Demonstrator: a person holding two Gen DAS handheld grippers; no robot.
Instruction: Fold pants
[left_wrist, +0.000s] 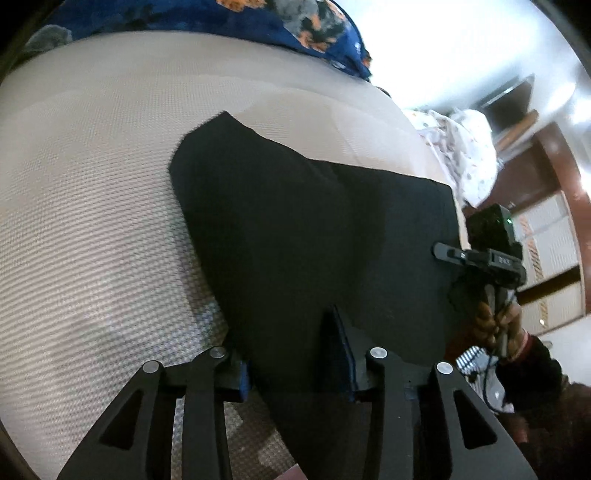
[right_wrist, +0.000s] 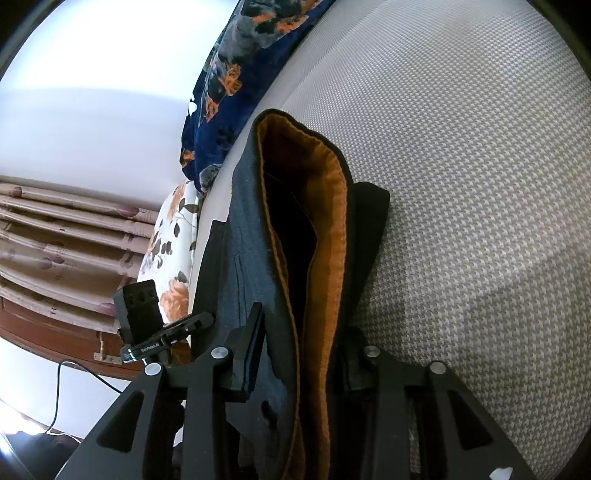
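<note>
Black pants (left_wrist: 314, 229) lie spread on the beige woven bed cover (left_wrist: 92, 221). My left gripper (left_wrist: 291, 350) is open at their near edge; the cloth runs flat between its two fingers, and the pads stand apart from it. In the right wrist view the pants (right_wrist: 255, 258) are bunched and raised, with the orange-lined waistband (right_wrist: 332, 206) gaping. My right gripper (right_wrist: 306, 332) is shut on that bunched cloth; its right finger is hidden under the fabric. The left wrist view shows the right gripper's body (left_wrist: 487, 254), in a person's hand, at the pants' right edge.
A dark blue floral blanket (left_wrist: 295, 22) (right_wrist: 229, 74) lies along the far side of the bed. A white floral pillow (right_wrist: 173, 236) sits at the bed's edge beside pink curtains (right_wrist: 55, 240). A cable (right_wrist: 55, 391) trails on the floor.
</note>
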